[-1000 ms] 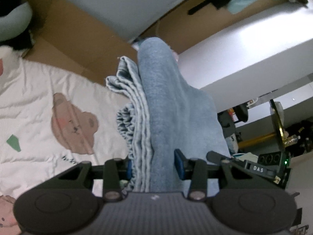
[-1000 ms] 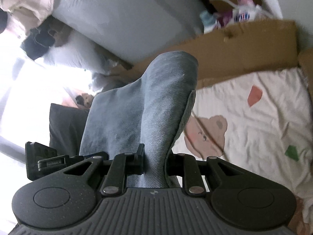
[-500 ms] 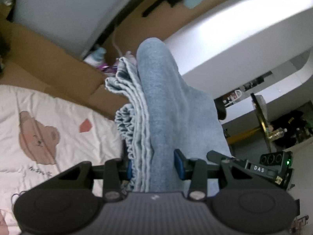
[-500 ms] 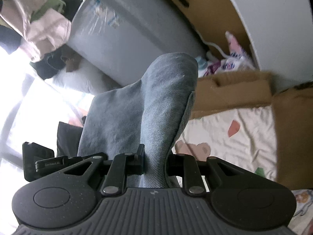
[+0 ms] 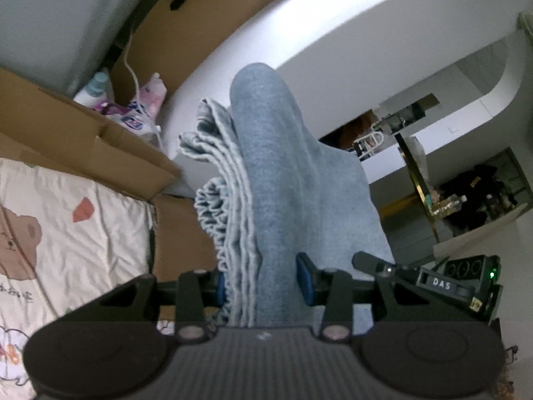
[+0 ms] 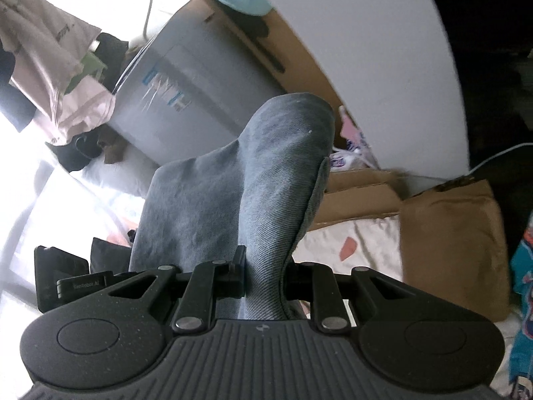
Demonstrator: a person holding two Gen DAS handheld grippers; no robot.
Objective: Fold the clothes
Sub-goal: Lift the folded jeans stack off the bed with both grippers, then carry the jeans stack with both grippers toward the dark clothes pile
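Above the bear-print sheet (image 5: 66,233), my left gripper (image 5: 263,283) and right gripper (image 6: 263,276) each clamp the denim garment (image 5: 283,200), apparently to align its edges.

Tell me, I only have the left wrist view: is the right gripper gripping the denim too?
Observer: Yes, the right gripper is shut on the blue denim garment.
Operator: Bunched edge there as well?
Observer: No, a smooth rounded fold, no stacked hems.
Operator: What lies beyond it?
Observer: A brown paper bag stands on the bear-print sheet.
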